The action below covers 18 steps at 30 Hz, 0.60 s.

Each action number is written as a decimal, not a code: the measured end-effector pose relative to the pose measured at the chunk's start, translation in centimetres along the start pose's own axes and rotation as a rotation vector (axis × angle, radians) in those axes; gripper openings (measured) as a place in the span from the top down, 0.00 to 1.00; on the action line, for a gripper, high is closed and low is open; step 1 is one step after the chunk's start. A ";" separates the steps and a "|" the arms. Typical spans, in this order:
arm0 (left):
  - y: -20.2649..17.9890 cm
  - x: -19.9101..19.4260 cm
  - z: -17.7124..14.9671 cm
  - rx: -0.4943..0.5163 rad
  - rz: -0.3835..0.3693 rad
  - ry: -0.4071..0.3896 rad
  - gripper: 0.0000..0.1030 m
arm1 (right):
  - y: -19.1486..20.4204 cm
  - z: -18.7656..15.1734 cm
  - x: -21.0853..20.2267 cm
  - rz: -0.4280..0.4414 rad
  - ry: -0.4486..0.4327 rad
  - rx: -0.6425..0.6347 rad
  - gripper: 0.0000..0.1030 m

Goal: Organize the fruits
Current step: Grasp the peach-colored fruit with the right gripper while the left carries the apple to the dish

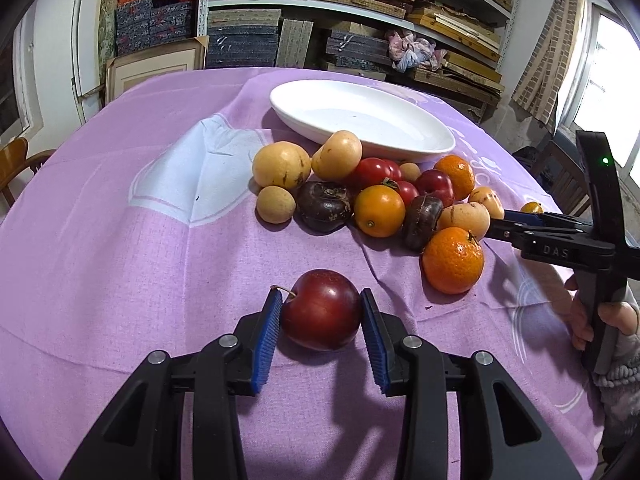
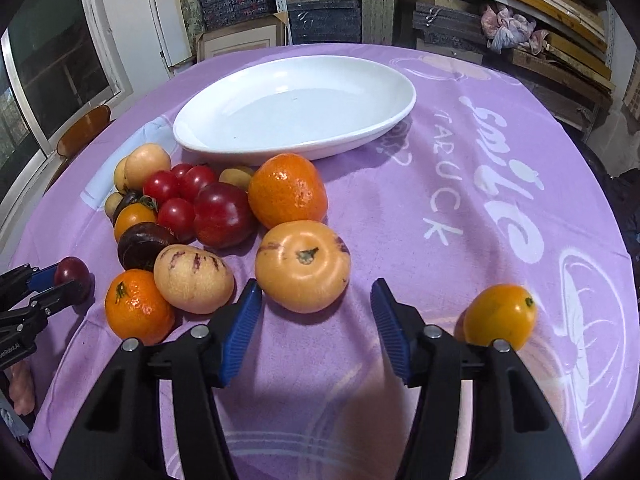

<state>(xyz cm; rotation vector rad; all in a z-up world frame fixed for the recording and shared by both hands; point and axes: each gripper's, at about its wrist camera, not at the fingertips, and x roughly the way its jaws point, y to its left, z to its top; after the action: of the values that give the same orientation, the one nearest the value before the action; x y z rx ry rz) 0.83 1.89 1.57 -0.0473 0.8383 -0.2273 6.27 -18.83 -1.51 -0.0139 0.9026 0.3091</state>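
Looking along the left gripper [image 1: 322, 312], we find its blue pads pressed on either side of a dark red plum [image 1: 321, 309], which rests on the lilac tablecloth [image 1: 120, 260] near us, apart from the main fruit heap. The right wrist view shows that same plum [image 2: 73, 273] only as a small dark shape at its far left edge, between the left tool's fingers.

We note the right gripper [image 2: 316, 300] with its jaws apart, partly spread; a pale yellow-orange fruit with a green stem scar [image 2: 303, 266] sits just beyond the fingertips, the left pad [image 2: 243, 326] just beside it, no clear contact, nothing held. The left view shows this gripper only from the side, so we cannot read its gap there.

Only the right view shows the small orange fruit [image 2: 500, 316] lying alone to the right, and the white lettering on the cloth. The white oval dish [image 2: 296, 110] stands empty at the far side in both views, the heap of tangerines, tomatoes and yellow fruits just near of it.
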 end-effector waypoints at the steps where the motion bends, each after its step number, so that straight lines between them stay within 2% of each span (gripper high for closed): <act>1: -0.1 0.0 0.0 0.004 0.001 0.000 0.61 | 0.1 0.2 0.1 -0.001 -0.004 -0.002 0.45; 7: 0.0 0.1 0.1 0.002 -0.007 0.004 0.61 | 0.3 0.9 0.6 0.003 -0.028 -0.009 0.44; 9: 0.0 0.1 0.0 0.001 -0.012 0.006 0.61 | 0.6 0.7 0.8 -0.007 -0.025 -0.029 0.56; 13: -0.3 0.0 0.0 0.013 -0.039 0.008 0.61 | 0.8 0.7 0.9 -0.012 -0.026 -0.048 0.56; 18: -1.2 -1.3 0.1 0.047 -0.030 -0.059 0.62 | 0.9 0.3 0.0 -0.021 -0.053 -0.045 0.56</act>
<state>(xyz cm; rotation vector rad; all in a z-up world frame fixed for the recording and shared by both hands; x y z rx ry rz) -0.16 0.97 2.70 -0.0224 0.7734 -0.2728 6.24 -17.92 -1.26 -0.0562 0.8422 0.3093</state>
